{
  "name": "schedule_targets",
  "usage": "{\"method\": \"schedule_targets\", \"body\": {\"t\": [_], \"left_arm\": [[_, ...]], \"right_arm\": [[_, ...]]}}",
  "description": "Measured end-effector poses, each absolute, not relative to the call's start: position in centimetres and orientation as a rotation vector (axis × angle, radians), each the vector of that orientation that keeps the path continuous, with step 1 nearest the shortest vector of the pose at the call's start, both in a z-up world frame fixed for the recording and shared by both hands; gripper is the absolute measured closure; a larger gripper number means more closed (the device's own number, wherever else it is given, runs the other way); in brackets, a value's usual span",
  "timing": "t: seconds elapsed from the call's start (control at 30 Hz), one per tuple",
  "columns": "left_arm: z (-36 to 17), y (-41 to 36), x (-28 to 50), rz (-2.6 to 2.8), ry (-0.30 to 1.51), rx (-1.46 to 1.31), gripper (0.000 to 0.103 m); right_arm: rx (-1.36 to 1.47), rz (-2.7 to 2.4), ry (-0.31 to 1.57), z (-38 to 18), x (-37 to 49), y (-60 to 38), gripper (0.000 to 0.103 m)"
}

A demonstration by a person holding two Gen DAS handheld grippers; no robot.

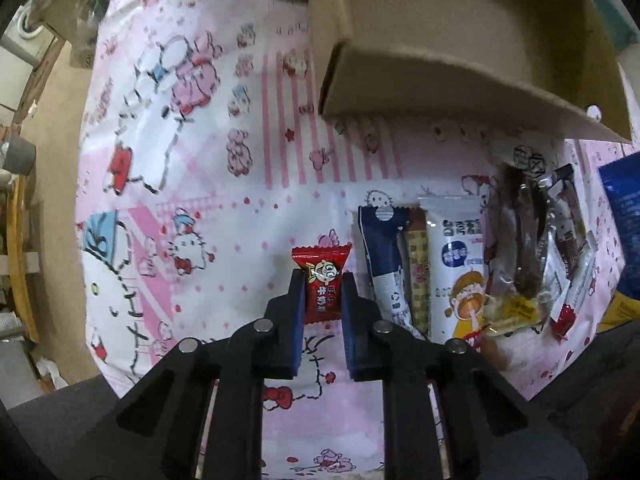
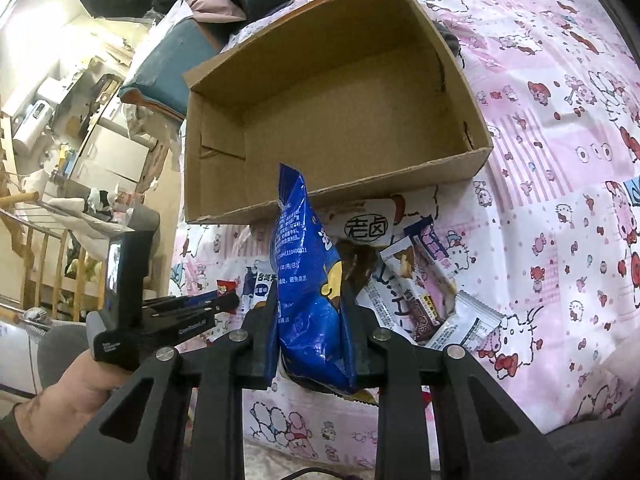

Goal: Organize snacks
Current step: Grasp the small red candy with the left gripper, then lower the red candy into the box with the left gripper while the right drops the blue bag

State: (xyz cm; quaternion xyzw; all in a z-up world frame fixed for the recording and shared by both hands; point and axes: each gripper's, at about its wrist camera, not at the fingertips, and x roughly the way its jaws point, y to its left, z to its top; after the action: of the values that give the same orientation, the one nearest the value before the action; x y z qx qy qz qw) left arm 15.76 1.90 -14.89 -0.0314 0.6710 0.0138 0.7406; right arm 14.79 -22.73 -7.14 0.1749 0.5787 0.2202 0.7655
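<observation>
Bedsheet (image 2: 560, 160), pink cartoon print, carries everything; the surface looks like a bed rather than a desk. Cardboard box (image 2: 340, 92) sits open on it, at 12 o'clock from both tools, and its floor looks bare in the right wrist view.

Snack pile (image 1: 480, 264) lies just in front of the box's near wall: long stick packs, clear wrappers, a white sachet, all touching or overlapping.

Blue snack bag (image 2: 308, 292) stands upright between the fingers of the right tool (image 2: 310, 312), which is closed on its lower half. The bag's top edge reaches the box's near rim at 12 o'clock.

Red candy (image 1: 323, 284), small, is pinched across its middle by the left tool (image 1: 322, 292); the jaws are nearly together. It hangs at 9 o'clock from the pile, apart from it. Whether it touches the sheet cannot be told.

Step in hand, as judged: both tools are loaded, pick done, transfer to the box pending.

Next move calls for lifting each item over the near wall, then releasing inside. The tall bag needs more clearance than the candy. Sending the tools in one at a time would keep them from crowding each other at the rim.
</observation>
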Motion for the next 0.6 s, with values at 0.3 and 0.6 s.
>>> {"method": "schedule_targets", "body": {"t": [0.3,0.6], "left_arm": [[-6.9,3.3,13.6,0.033,1.257,-0.097,0.090],[-1.3,0.2,19.8,-0.021,1.086,-0.100,0.090]], "right_arm": [[0.452,0.509,1.194,-5.5,15.1,-23.6,0.077],[0.533,0.472,1.062,-2.8,21.7,-25.2,0.077]]}}
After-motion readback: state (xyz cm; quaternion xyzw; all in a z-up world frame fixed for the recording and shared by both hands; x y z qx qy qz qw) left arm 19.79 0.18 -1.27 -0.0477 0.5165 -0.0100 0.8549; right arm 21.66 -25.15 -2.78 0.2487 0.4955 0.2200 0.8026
